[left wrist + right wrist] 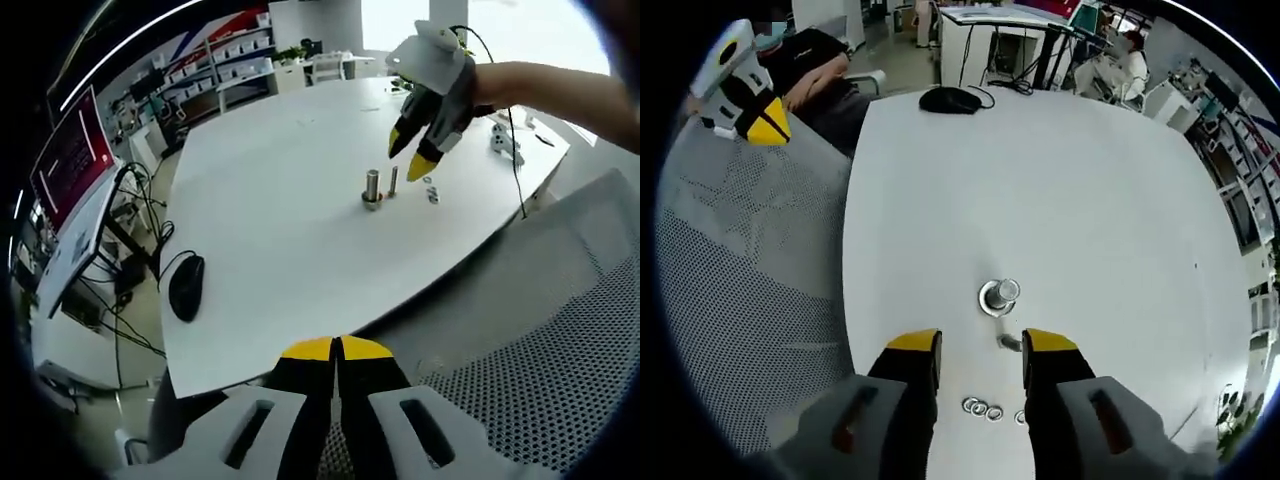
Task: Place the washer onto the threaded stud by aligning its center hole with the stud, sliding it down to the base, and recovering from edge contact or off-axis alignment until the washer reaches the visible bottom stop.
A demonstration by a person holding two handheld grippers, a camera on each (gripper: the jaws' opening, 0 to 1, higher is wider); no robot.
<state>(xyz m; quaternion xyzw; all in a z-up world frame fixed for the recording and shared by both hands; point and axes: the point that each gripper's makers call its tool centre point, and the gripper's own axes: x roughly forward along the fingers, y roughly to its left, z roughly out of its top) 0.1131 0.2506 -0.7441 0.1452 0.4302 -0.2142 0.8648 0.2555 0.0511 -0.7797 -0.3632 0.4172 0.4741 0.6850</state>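
Left gripper view: left gripper [337, 352] low in the picture, yellow-tipped jaws pressed together with nothing between them, held off the near edge of the white table [290, 210] and above a grey mesh chair back [545, 340]. Near the middle of the table, a thick metal stud [373, 189] upright on a round base, with a thinner upright pin [393, 181] just beside it. A few small washers [431, 190] flat on the table close to the pin, on the side away from the stud. Right gripper [414, 152] above them, held by a bare arm [560, 90], jaws spread, nothing between the tips. Black computer mouse [186, 287] with its cable near the table's left edge. Monitor with a red screen [70, 160] beyond that edge.

Right gripper view: right gripper [981, 352] pointing down at the table [1040, 180], jaws spread wide and pinching nothing. Thin pin [1009, 343] between the two tips. Stud [1000, 296] with its round base just beyond the tips, no washer visibly on it. Row of washers [981, 408] on the table between the jaw bodies, nearer the camera. Mouse [952, 98] at the far edge. Left gripper [762, 122] at upper left over the mesh chair [750, 260]; state of its jaws not readable from here.
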